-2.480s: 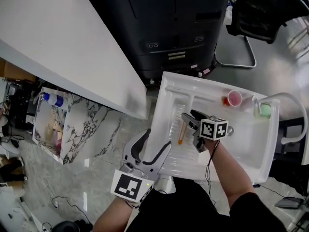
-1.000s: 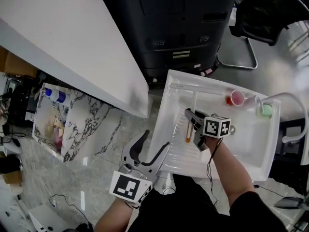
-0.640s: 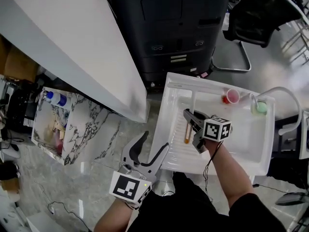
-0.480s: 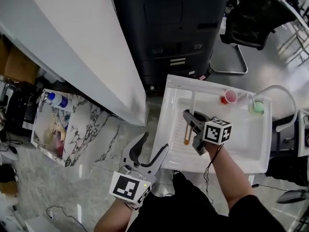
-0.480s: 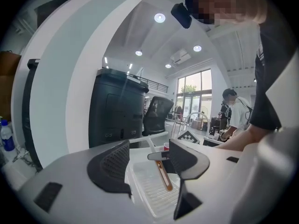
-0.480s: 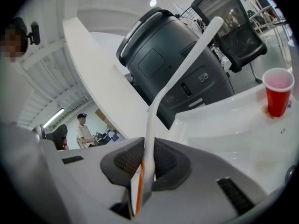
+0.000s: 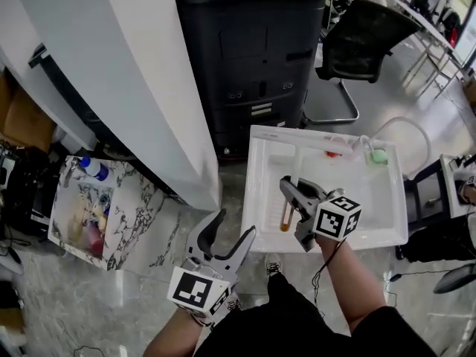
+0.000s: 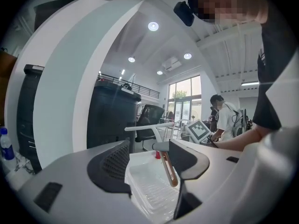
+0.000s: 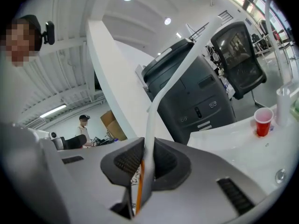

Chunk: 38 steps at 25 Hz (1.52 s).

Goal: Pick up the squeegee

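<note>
The squeegee (image 7: pixel 291 192) has a long white blade and an orange handle end. My right gripper (image 7: pixel 292 208) is shut on it and holds it in the air above the white basin (image 7: pixel 387 199). In the right gripper view the white blade (image 9: pixel 177 73) runs up and to the right out of the closed right gripper (image 9: pixel 145 149), with the orange handle (image 9: pixel 139 190) low between the jaws. My left gripper (image 7: pixel 232 227) hangs open with nothing in it, to the lower left of the basin. The left gripper (image 8: pixel 149 148) looks at the squeegee (image 8: pixel 168 168) from the side.
A red cup (image 7: pixel 332 153) and a green object (image 7: pixel 379 155) sit at the basin's far edge beside a curved tap (image 7: pixel 401 125). Behind stand a black copier (image 7: pixel 253 50) and an office chair (image 7: pixel 357 43). A white counter (image 7: pixel 111 65) and a marble-patterned box (image 7: pixel 89 199) lie left.
My right gripper has lifted the squeegee up off the basin floor. The left gripper has also risen a little, still open. The head view has tilted up and shows more of the room.
</note>
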{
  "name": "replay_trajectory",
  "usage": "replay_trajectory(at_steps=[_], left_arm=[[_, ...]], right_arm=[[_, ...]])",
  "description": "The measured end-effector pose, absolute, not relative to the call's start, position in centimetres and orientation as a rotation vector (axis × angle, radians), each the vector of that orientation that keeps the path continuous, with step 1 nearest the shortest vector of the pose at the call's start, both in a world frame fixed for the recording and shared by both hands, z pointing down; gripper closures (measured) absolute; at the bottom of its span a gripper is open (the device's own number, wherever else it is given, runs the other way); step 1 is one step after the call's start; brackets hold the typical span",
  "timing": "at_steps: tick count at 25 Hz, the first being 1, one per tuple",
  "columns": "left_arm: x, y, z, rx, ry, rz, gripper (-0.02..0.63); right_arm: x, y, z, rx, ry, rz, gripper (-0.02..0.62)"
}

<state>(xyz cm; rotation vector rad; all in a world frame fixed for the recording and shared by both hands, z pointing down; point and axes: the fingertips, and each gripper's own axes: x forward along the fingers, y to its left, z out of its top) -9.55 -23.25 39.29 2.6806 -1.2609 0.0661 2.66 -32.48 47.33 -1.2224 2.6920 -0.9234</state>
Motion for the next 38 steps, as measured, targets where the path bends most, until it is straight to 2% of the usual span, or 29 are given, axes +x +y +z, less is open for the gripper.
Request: replay_trajectory(at_steps=[11,19,27,38], left_arm=[[-13.3,-15.7,36.5,2.817,-1.095,0.034,0.336],[-13.6,-11.5,35.9,2.879,-0.96,0.041,0.337],[-9.9,-8.1,35.4,2.896,-0.879,0.023,0.337],[-0.8,-0.2,35.1,2.89,-0.918,0.059,0.337]], right_arm=[[0.3,-21.2,39.3,-1.386,2.643,-0.595,0.538],[1.1,-13.5,36.3,-1.53,2.554,-0.475,0.54],[5.1,-8.2,34.6,-1.629,2.507,-0.412,0.54],[11.9,-0.4,33.0,-1.564,2.594,-0.313,0.54]])
